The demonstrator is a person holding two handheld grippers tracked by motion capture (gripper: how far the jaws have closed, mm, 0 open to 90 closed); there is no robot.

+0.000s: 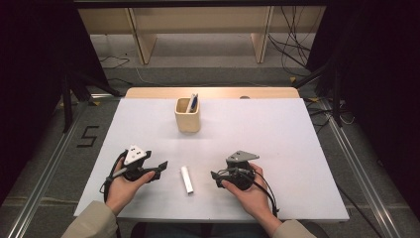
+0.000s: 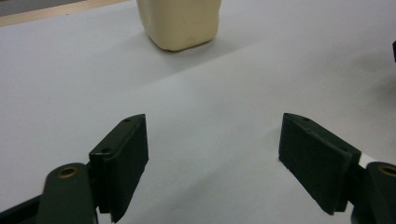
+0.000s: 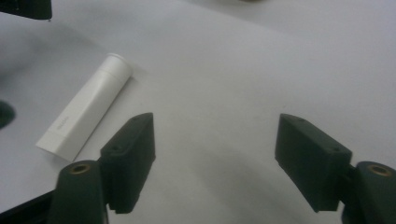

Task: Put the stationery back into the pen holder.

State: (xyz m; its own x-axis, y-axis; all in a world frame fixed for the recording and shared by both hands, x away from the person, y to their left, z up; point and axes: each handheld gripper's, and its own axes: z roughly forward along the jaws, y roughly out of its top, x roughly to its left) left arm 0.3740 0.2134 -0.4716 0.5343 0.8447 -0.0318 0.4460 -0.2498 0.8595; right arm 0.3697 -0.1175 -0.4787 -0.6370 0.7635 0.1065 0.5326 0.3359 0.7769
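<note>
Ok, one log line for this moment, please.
left gripper: open, empty | right gripper: open, empty | white tube: lying between them | beige holder: upright, far side

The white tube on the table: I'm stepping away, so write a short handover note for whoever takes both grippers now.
Left gripper: open, holding nothing, low over the white table, left of the tube.
Right gripper: open, holding nothing, right of the tube, jaws facing it.
White tube: lying flat between the two grippers, untouched; the right gripper view shows it just beyond the jaws, not between them.
Beige holder: upright toward the far edge, with a blue-and-white item already standing in it.
Done: nothing yet with the tube.
Left, probably: grasp the tube and stand it in the holder.
</note>
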